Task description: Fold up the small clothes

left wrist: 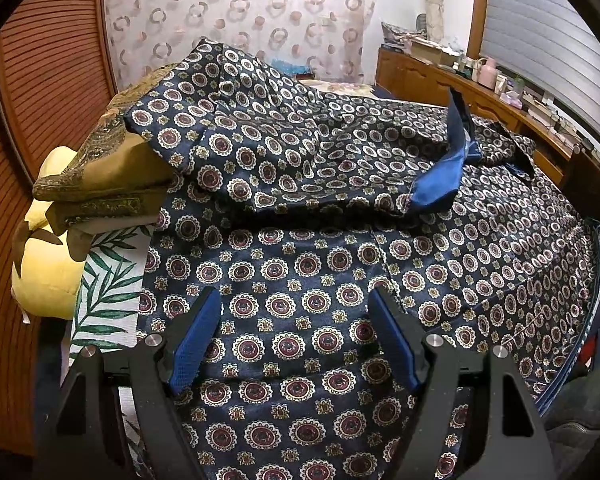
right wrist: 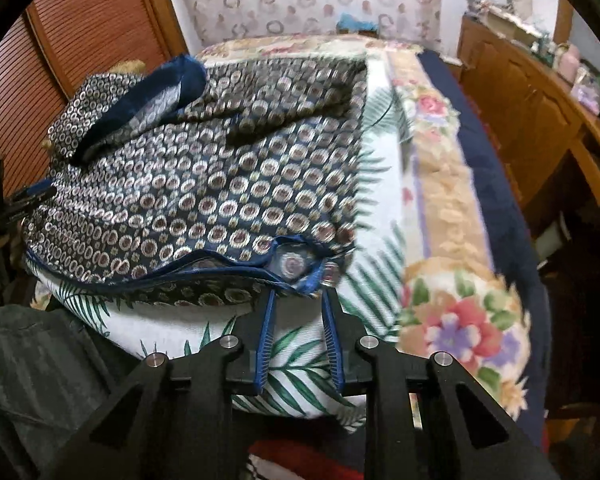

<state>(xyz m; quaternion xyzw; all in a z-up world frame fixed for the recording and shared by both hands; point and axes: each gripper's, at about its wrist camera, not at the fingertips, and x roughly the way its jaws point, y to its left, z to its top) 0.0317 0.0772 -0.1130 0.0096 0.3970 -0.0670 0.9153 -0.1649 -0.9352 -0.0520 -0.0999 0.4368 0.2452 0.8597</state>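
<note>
The patterned garment (left wrist: 300,280), dark blue silk-like cloth printed with round medallions, lies spread over a leaf-print cloth (right wrist: 300,372) on the bed (right wrist: 440,184), its upper part already thrown back over itself so the plain blue lining shows at a fold. Your right gripper (right wrist: 298,298) is at the near corner of the hem, jaws drawn narrow on either side of the blue-piped edge; motion blur hides whether the pads actually pinch it, but the corner looks bunched up between the tips, probably the start of a lift for the next fold. Your left gripper (left wrist: 296,300) hovers low over the middle of the fabric with its jaws wide and nothing between them, likely poised to pin the cloth or take another edge. A stack of gold-brown cushions (left wrist: 112,176) props the garment's far left side.
</note>
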